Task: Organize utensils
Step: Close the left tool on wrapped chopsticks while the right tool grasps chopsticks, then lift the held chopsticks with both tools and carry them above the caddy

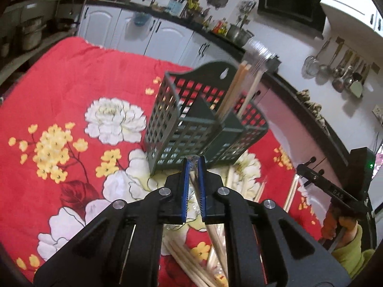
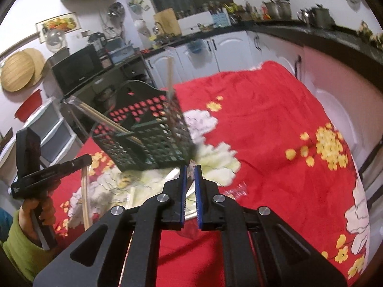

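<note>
Left wrist view: left gripper point(image 1: 194, 161) narrowed onto a clear plastic sleeve point(image 1: 194, 179), blue pads point(image 1: 184, 186) pinching its end, a wrapped chopstick point(image 1: 215, 241) trailing down below the fingers. Just ahead, a dark green lattice utensil holder point(image 1: 203, 129), leaning, on the red floral cloth point(image 1: 59, 76) covering the worktop. Several chopsticks point(image 1: 235, 91) already standing in its right-hand compartment, tops slanting up to the right; left compartment apparently empty. More loose chopsticks point(image 1: 189, 263) lying on the cloth beneath the gripper, near the holder's base. Other handheld tool visible at the right edge.

Right wrist view: right gripper point(image 2: 190, 167) nearly closed, a scrap of clear wrapper point(image 2: 191, 171) caught at the tips; whether a chopstick sits inside, impossible to tell. Holder point(image 2: 148, 129) tilted and motion-blurred, just ahead and left of the fingertips; chopsticks point(image 2: 105, 119) poking out toward the left, one point(image 2: 170, 76) standing upright. Another chopstick point(image 2: 84, 198) on the cloth at left, beside the person's left hand point(image 2: 40, 210).

Likely risks: slippery film sliding between the pads, dropping the wrapped pair short of the compartment. Light holder already leaning on soft cloth, easily tipped by a nudge from either gripper, spilling the sticks inside. Both tools close together, so a collision near the holder's rim also possible.
</note>
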The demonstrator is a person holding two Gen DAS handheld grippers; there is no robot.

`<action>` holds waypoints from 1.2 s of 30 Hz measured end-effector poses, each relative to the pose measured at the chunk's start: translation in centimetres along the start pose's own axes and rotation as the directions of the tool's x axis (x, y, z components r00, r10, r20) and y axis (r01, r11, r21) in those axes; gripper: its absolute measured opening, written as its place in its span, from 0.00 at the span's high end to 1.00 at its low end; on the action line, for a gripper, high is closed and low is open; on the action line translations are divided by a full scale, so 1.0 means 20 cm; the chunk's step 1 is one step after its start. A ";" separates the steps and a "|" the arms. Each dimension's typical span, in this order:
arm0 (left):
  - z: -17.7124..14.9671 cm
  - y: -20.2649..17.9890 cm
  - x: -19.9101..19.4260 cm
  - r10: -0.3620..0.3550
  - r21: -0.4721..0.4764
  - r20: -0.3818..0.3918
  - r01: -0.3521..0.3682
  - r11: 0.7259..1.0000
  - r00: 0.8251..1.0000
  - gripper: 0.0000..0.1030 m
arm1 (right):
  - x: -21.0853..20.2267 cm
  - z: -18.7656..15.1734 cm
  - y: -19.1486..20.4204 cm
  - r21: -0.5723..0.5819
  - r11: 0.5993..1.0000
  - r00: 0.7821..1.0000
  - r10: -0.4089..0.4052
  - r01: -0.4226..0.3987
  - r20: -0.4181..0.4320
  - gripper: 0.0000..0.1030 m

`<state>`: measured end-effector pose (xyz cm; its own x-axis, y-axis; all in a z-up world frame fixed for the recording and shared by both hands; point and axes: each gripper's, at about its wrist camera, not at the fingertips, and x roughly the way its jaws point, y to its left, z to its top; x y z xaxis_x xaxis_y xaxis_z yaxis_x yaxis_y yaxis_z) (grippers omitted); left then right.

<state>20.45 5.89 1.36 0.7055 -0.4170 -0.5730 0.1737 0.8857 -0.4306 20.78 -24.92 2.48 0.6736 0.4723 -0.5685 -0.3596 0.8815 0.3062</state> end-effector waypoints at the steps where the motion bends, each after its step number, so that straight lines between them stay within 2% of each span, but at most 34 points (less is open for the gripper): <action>1: 0.01 -0.01 -0.02 -0.003 0.003 0.010 0.003 1.000 1.000 0.96 | -0.01 0.01 0.02 -0.012 1.000 1.000 0.007 -0.007 0.006 0.94; 14: 0.17 -0.23 -0.20 -0.072 0.099 0.126 0.059 0.993 0.989 0.97 | -0.13 0.16 0.24 -0.122 0.990 0.992 0.085 -0.074 0.089 0.95; 28: 0.35 -0.52 -0.24 -0.156 0.211 0.202 0.112 0.971 0.967 0.97 | -0.25 0.33 0.29 -0.166 0.985 0.977 0.085 -0.053 0.193 0.96; 36: 0.48 -0.65 -0.27 -0.169 0.255 0.269 0.099 0.962 0.948 0.97 | -0.31 0.44 0.32 -0.189 0.981 0.963 0.088 -0.040 0.253 0.96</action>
<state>21.05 -1.35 16.75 0.8242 -0.4903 -0.2833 0.4126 0.8626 -0.2928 19.90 -22.19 14.63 0.7811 0.5317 -0.3274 -0.5013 0.8466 0.1789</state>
